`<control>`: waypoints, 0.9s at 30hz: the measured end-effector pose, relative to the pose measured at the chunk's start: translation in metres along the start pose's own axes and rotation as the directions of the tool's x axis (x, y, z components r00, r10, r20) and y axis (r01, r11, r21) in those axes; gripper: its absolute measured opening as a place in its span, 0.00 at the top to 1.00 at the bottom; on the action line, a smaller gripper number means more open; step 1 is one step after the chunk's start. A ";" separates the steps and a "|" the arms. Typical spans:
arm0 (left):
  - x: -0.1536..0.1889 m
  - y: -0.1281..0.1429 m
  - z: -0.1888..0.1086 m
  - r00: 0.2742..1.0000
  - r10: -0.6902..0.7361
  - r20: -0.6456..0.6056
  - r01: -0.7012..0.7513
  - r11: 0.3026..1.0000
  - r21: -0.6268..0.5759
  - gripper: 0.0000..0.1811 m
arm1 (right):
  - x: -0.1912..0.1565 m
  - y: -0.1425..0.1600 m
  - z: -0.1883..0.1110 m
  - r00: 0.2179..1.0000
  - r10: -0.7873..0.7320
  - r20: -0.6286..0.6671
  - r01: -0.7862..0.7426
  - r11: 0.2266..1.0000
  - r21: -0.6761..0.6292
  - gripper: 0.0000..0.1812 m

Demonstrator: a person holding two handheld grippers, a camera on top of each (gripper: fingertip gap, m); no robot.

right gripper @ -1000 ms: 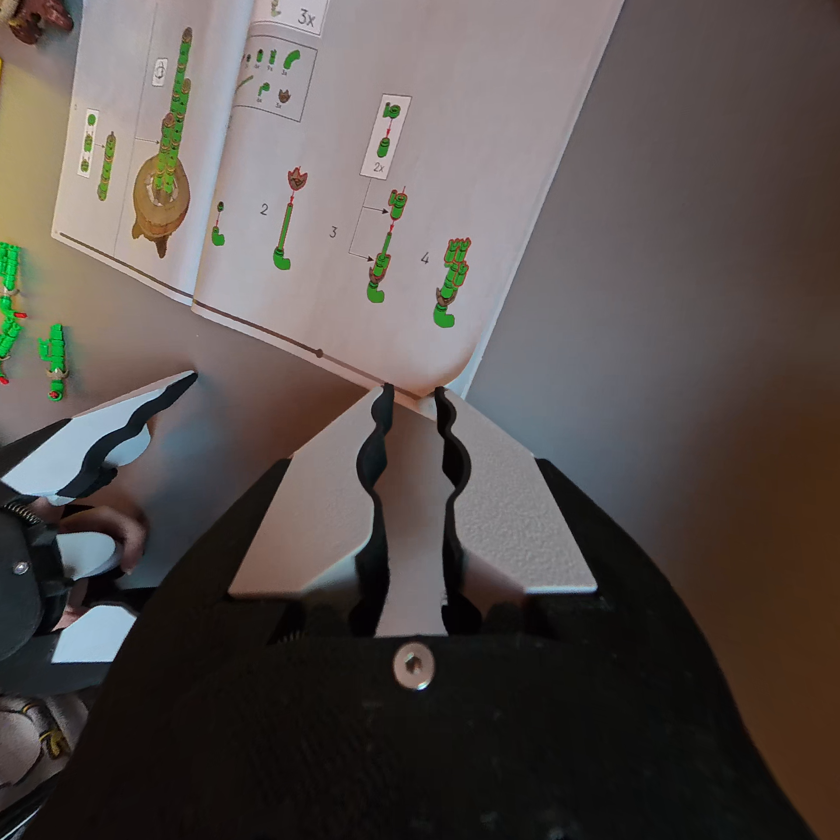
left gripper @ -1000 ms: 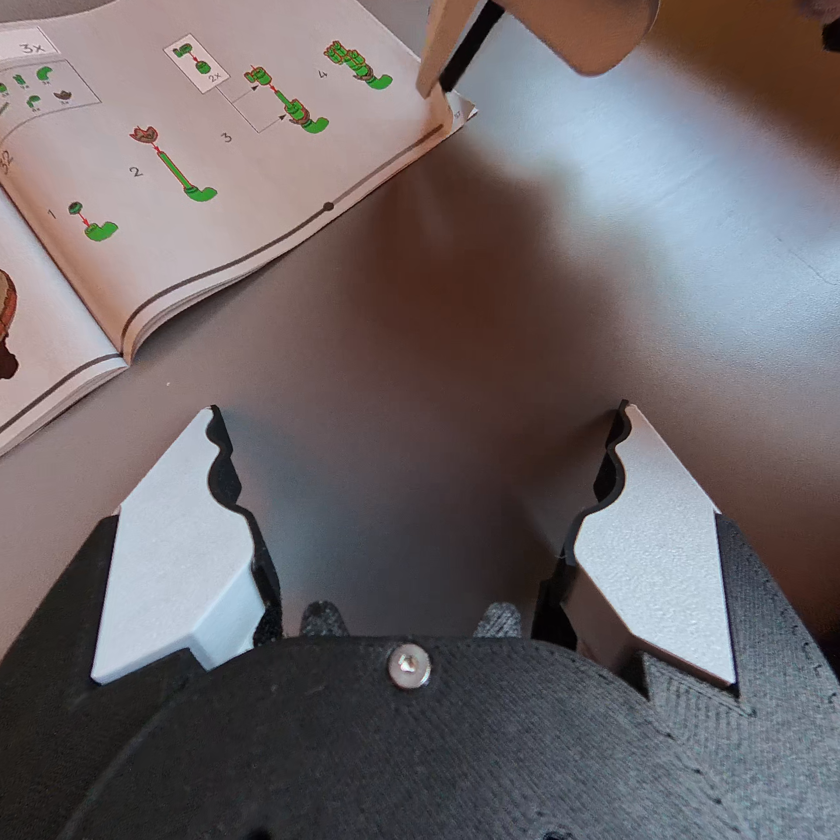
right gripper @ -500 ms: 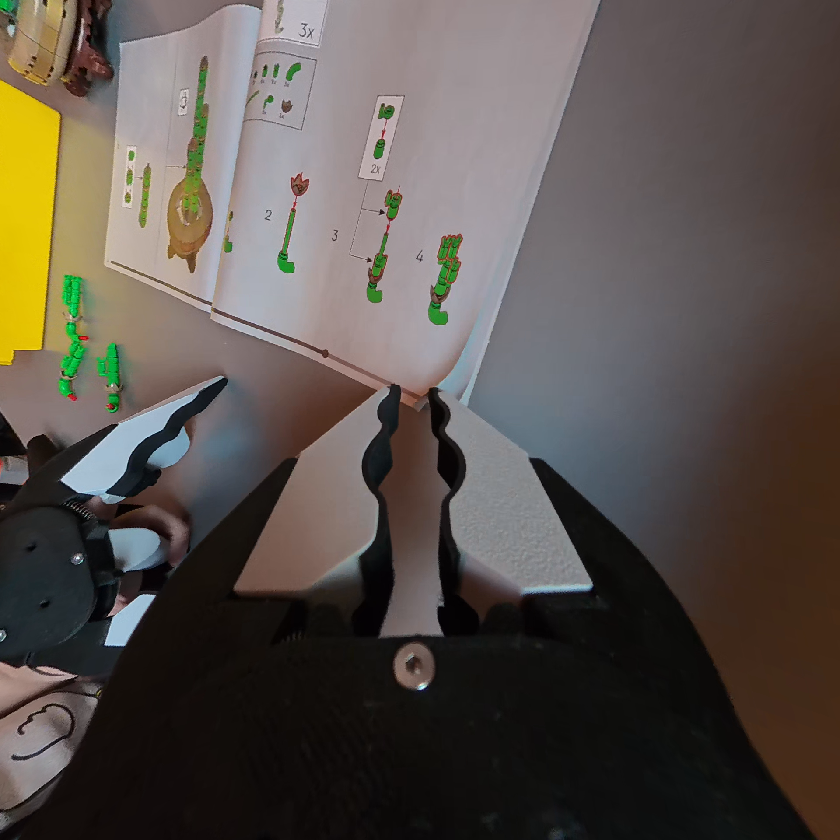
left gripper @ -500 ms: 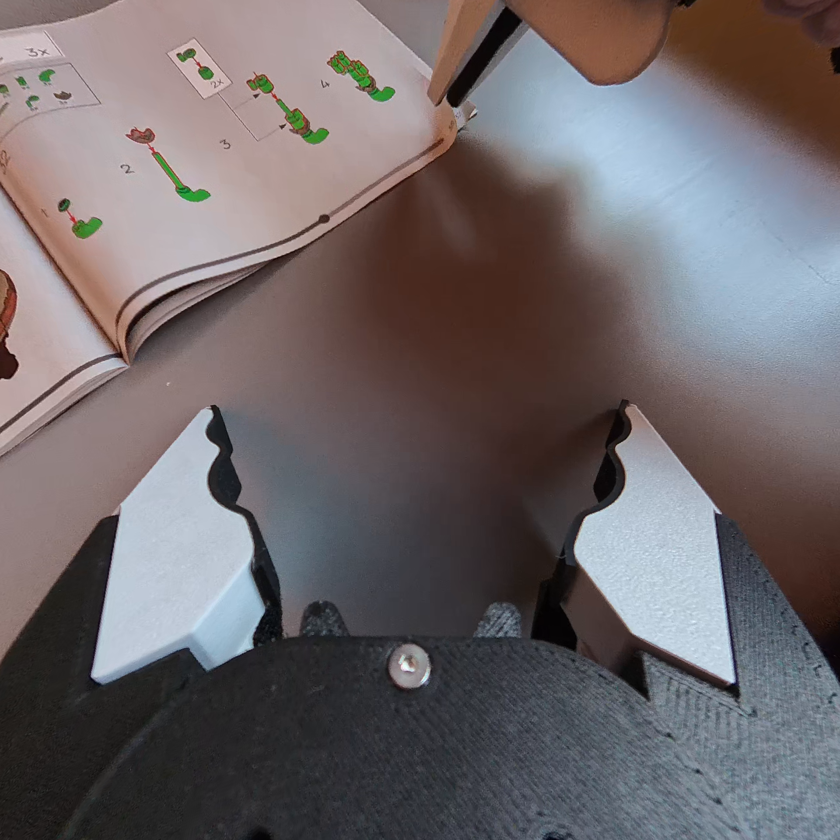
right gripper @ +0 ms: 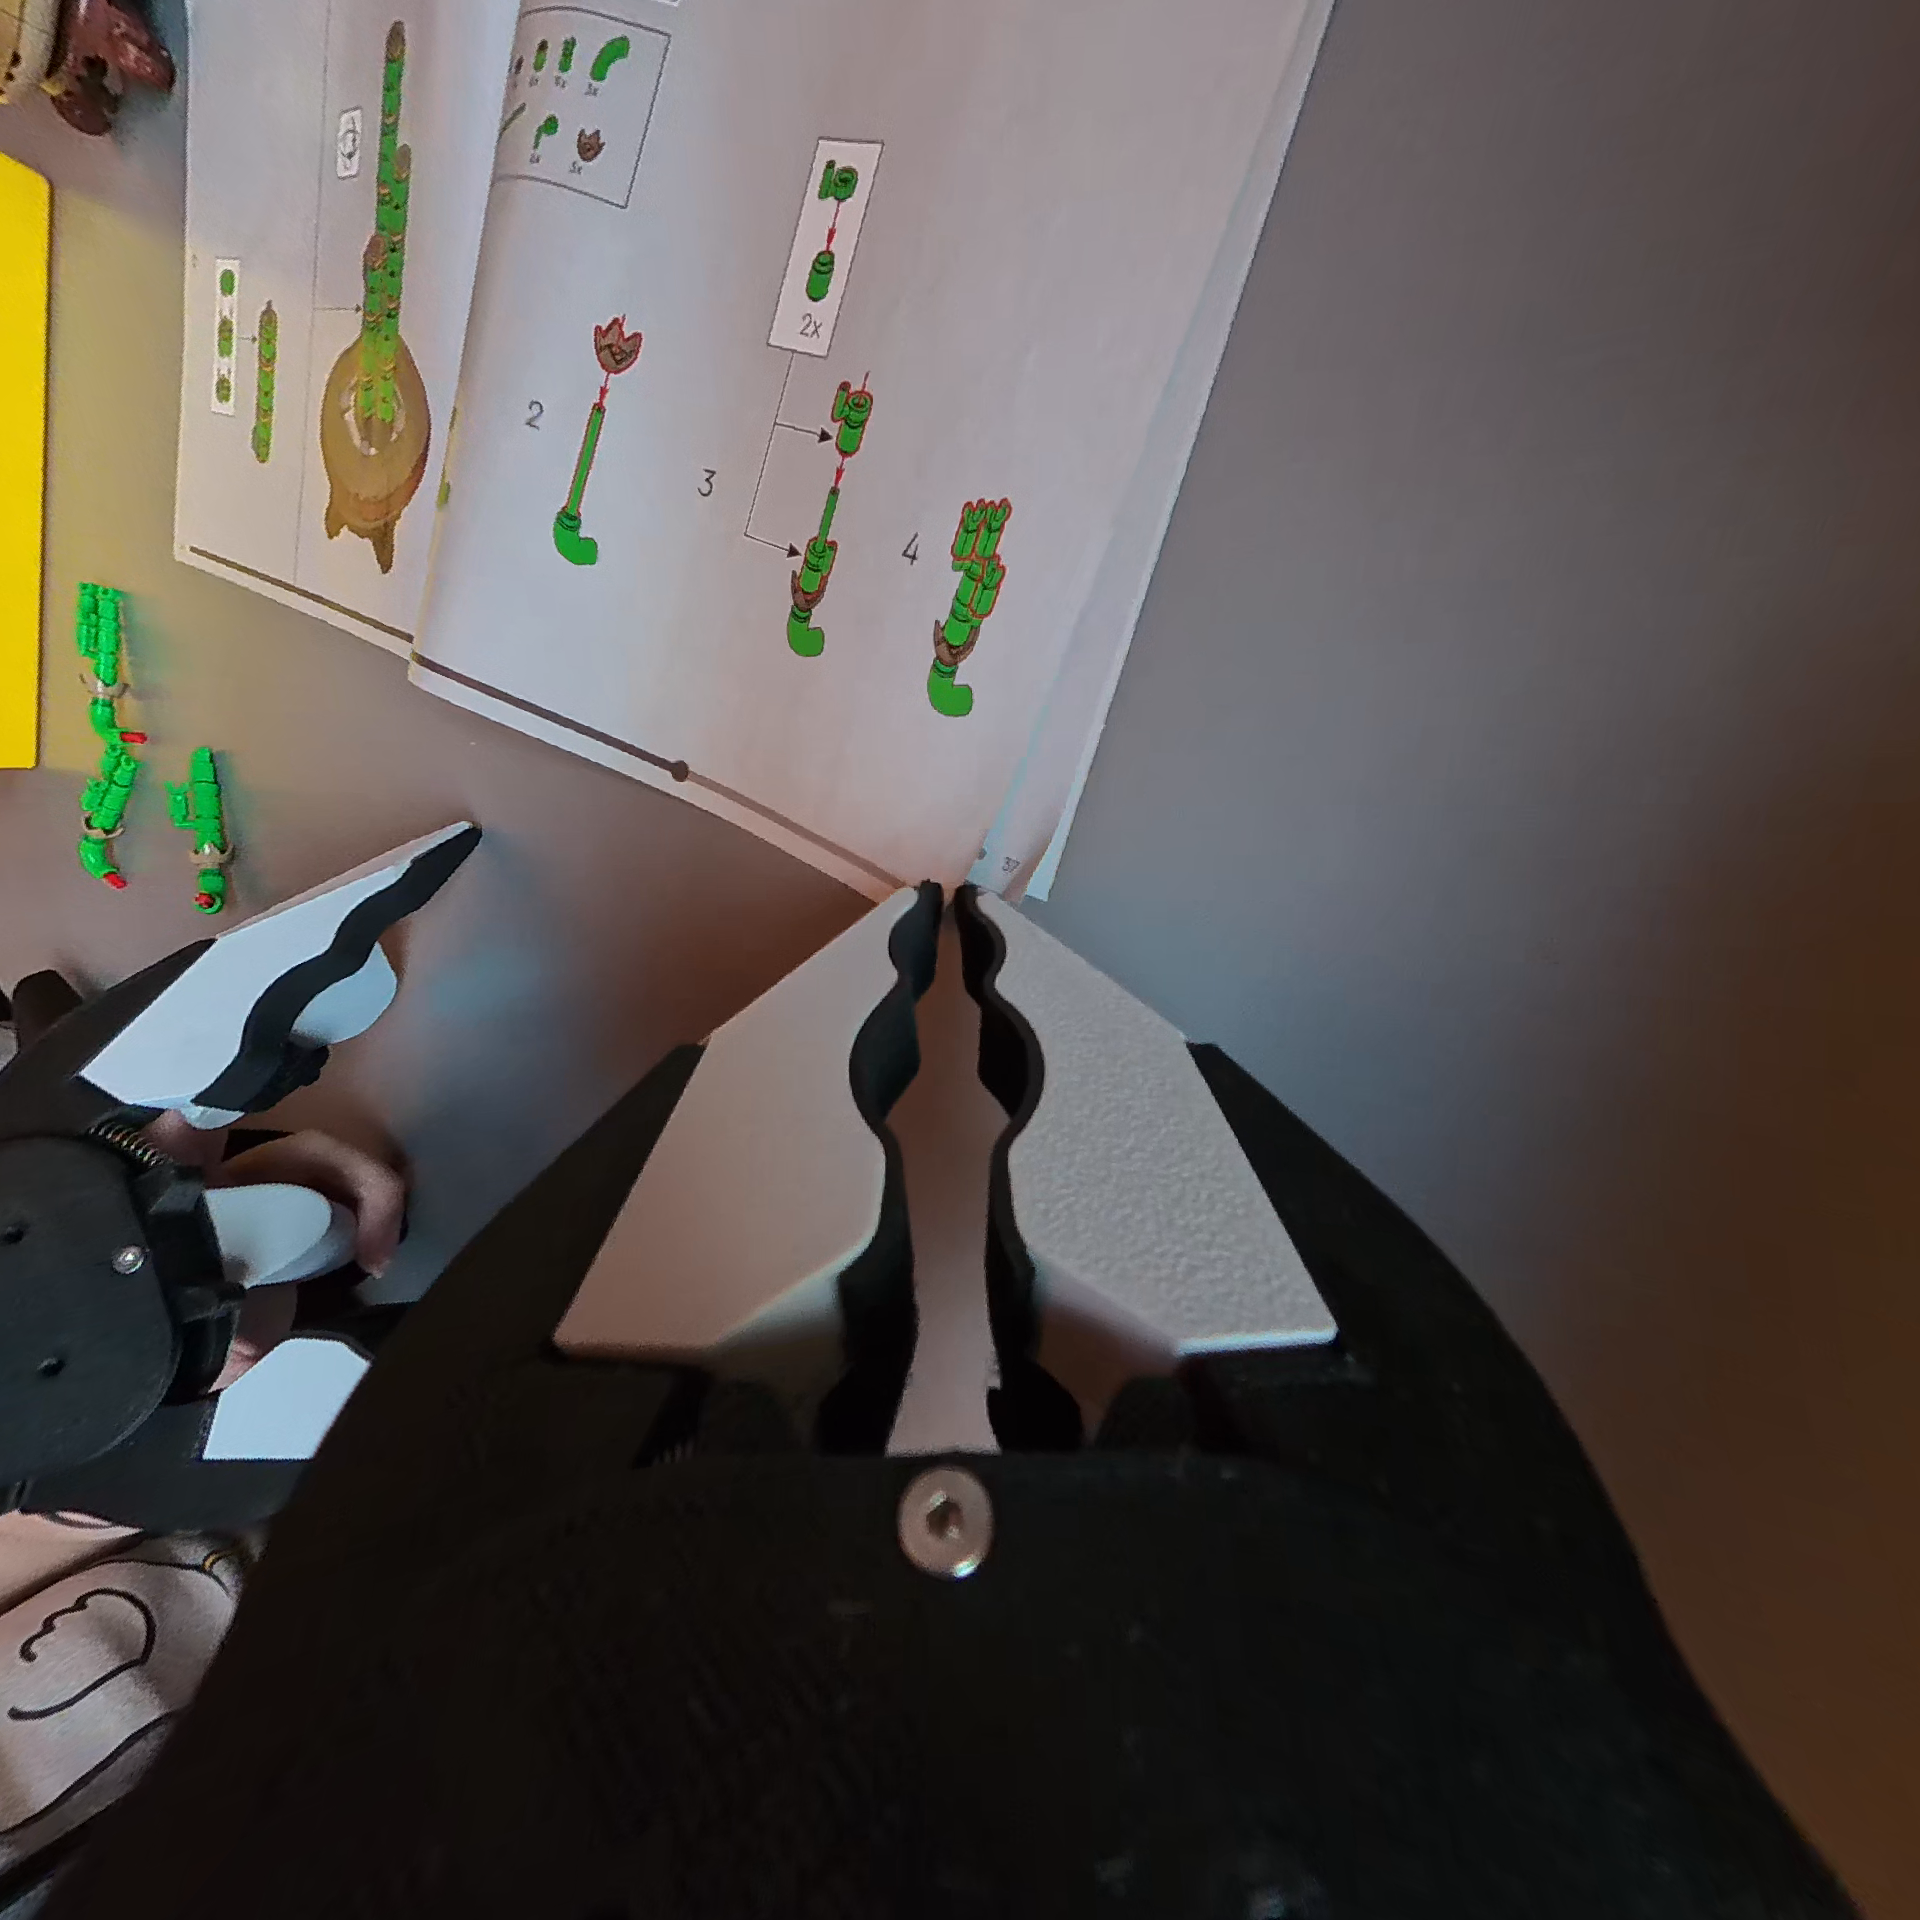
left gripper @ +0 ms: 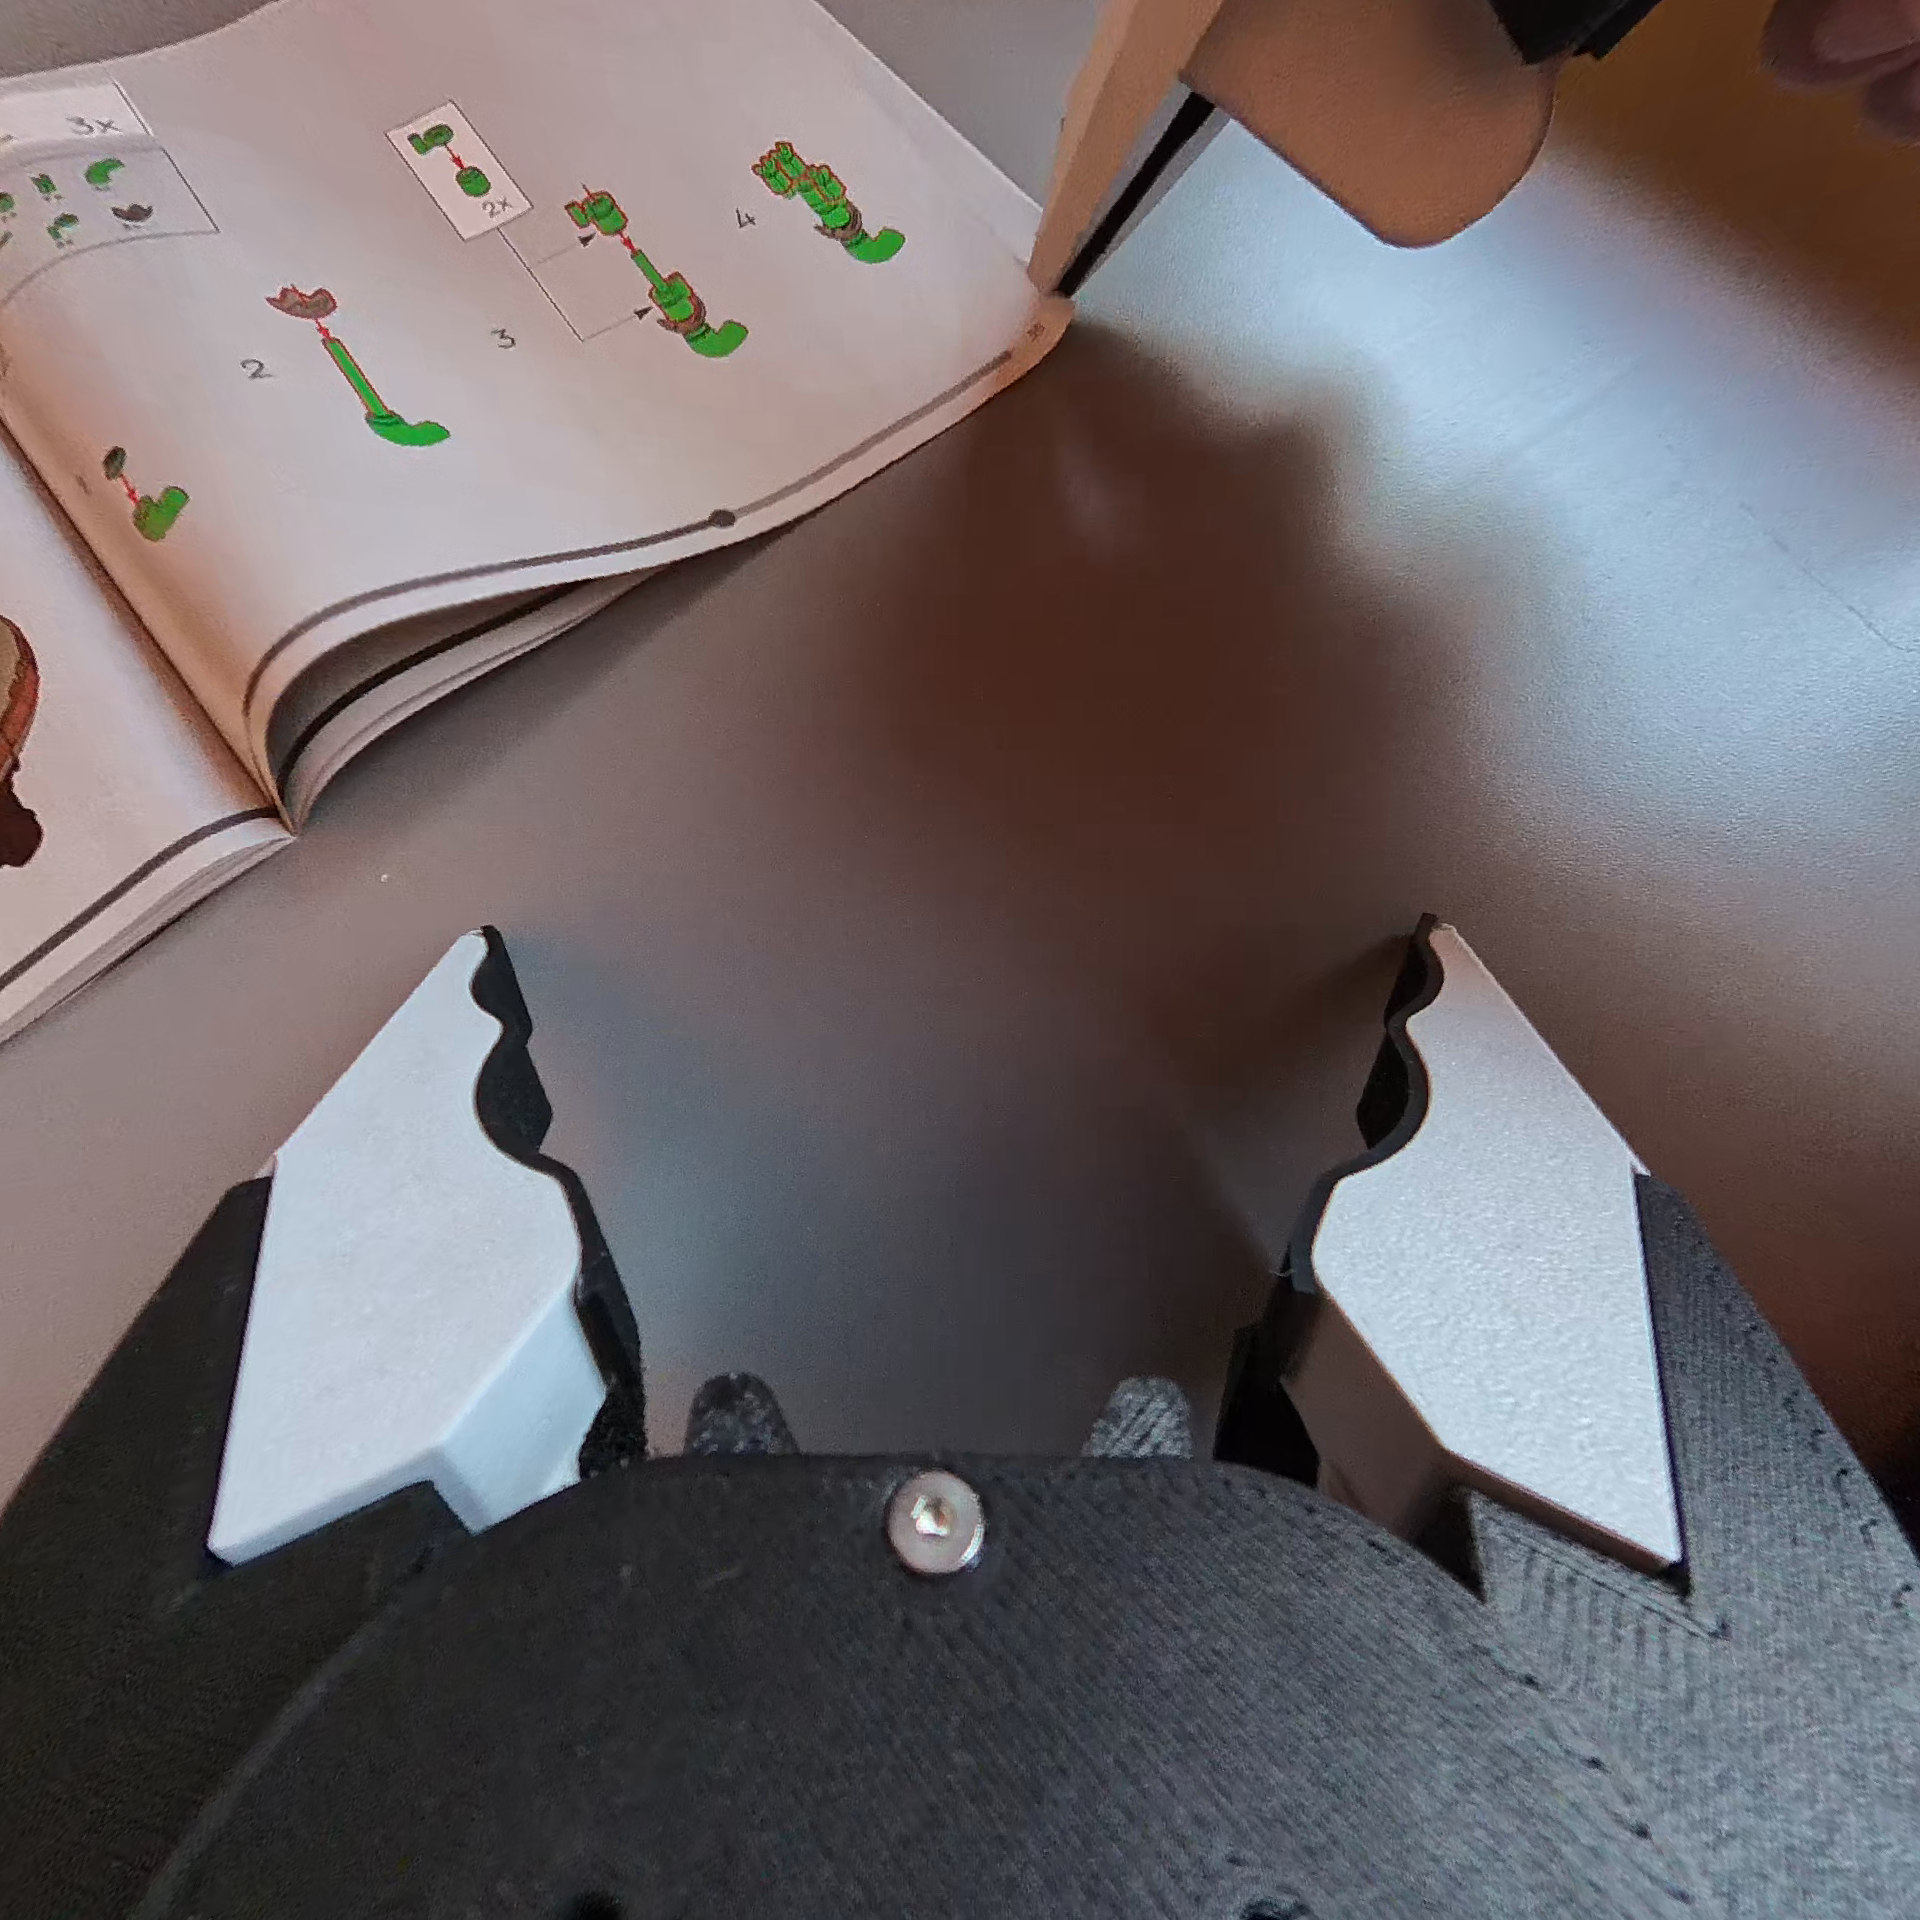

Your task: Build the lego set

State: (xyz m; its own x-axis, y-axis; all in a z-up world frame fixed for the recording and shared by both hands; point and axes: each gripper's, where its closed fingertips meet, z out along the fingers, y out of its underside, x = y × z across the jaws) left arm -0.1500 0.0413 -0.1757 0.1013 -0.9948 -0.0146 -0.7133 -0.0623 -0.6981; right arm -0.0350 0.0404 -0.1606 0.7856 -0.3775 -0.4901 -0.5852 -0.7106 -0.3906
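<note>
The open instruction booklet lies on the grey table, showing steps for green stem pieces. My right gripper is shut on the near right corner of the top booklet page, which curls up off the pages below. It also shows in the left wrist view, pinching that corner. My left gripper is wide open and empty over bare table, near the booklet's lower edge. Its fingers show at the left of the right wrist view. Built green lego stems lie left of the booklet.
A second green stem lies beside the first. A yellow sheet sits at the far left edge. A tan and brown lego model is at the top left corner. The grey table stretches right of the booklet. The left gripper's tips are roughly 12 cm from the right gripper's.
My right gripper's jaws have closed tighter on the page corner, and the page has lifted and curled off the stack. My left gripper stays open in about the same place.
</note>
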 end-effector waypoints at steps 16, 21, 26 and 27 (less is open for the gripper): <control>0.000 0.000 0.000 1.000 0.000 0.000 0.000 1.000 0.000 0.13 | -0.004 0.004 0.003 1.000 0.007 0.022 -0.007 1.000 0.003 0.96; 0.000 0.000 0.000 1.000 0.000 0.000 0.000 1.000 0.000 0.13 | -0.005 0.007 0.002 0.999 0.019 0.028 -0.019 1.000 -0.002 0.97; 0.000 0.000 0.000 1.000 0.000 0.000 0.000 1.000 0.000 0.13 | -0.005 0.010 0.001 1.000 0.009 0.011 -0.009 1.000 -0.006 0.98; 0.000 0.000 0.000 1.000 0.000 0.000 0.000 1.000 0.000 0.13 | -0.004 0.010 0.001 1.000 0.003 0.003 -0.003 1.000 -0.006 0.99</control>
State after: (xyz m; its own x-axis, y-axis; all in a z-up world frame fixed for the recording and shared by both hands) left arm -0.1498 0.0413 -0.1757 0.1013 -0.9947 -0.0148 -0.7135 -0.0623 -0.6979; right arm -0.0442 0.0358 -0.1635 0.7835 -0.3779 -0.4933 -0.5861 -0.7132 -0.3846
